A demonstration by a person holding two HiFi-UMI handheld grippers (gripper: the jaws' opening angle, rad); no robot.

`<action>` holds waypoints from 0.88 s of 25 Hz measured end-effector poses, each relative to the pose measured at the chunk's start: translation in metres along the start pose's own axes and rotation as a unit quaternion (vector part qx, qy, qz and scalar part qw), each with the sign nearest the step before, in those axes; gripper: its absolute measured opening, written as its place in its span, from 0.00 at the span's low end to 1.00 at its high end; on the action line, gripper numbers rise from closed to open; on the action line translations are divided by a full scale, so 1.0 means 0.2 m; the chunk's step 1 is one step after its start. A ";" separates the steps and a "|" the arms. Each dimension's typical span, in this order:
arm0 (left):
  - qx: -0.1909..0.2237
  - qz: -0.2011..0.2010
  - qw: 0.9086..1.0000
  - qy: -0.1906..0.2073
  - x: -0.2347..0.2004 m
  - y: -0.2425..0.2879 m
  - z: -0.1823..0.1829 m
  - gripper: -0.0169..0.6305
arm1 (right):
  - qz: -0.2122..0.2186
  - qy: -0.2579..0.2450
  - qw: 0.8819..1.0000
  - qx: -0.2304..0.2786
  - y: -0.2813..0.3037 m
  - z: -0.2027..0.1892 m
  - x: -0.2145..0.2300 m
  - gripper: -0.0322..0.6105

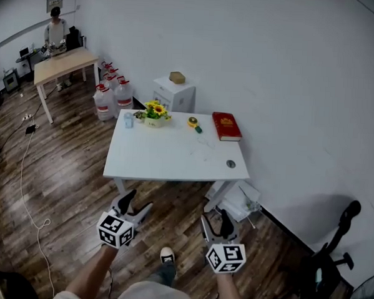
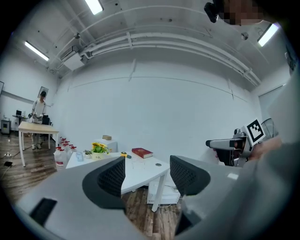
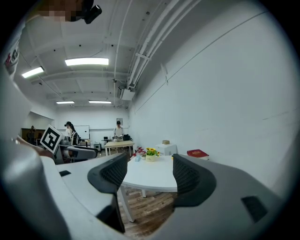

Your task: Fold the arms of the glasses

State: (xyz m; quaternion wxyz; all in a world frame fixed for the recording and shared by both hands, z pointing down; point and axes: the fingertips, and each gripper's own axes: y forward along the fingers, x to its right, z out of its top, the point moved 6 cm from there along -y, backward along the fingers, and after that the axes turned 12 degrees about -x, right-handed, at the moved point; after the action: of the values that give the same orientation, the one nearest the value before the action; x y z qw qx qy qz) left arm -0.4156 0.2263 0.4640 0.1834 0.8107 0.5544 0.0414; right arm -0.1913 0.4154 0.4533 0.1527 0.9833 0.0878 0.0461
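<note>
Down low over the wooden floor (image 1: 67,171), well short of the table, the left tongs (image 1: 137,202) and right tongs (image 1: 214,218) hang side by side, each with jaws apart and nothing between them. Folding has not begun; I judge this to be the approach. Ahead, on the white tabletop (image 1: 149,159), a faint clear-framed shape right of the middle looks like the glasses (image 1: 204,151), too small to tell how the arms lie. The next move calls for stepping to the near edge and reaching over it. A flower pot (image 1: 154,113) and red book (image 1: 226,126) sit by the far edge, leaving bare room around the glasses.
</note>
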 end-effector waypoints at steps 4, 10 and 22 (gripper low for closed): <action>-0.003 0.003 1.000 -0.009 -0.09 0.25 0.07 0.46 | 0.009 -0.003 1.000 -0.012 0.23 0.07 0.16 0.49; -0.008 0.019 1.000 -0.023 -0.30 0.61 0.22 0.46 | 0.034 -0.013 0.999 -0.019 0.66 0.24 0.39 0.49; -0.023 0.039 0.999 -0.019 -0.56 1.11 0.41 0.46 | 0.064 -0.004 0.998 -0.014 1.27 0.47 0.76 0.49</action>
State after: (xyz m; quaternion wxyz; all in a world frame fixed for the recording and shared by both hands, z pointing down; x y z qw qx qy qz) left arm -0.2399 0.0324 0.4788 0.2107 0.8278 0.5179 0.0458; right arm 0.0097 0.1785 0.4529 0.1632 0.9849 0.0234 0.0532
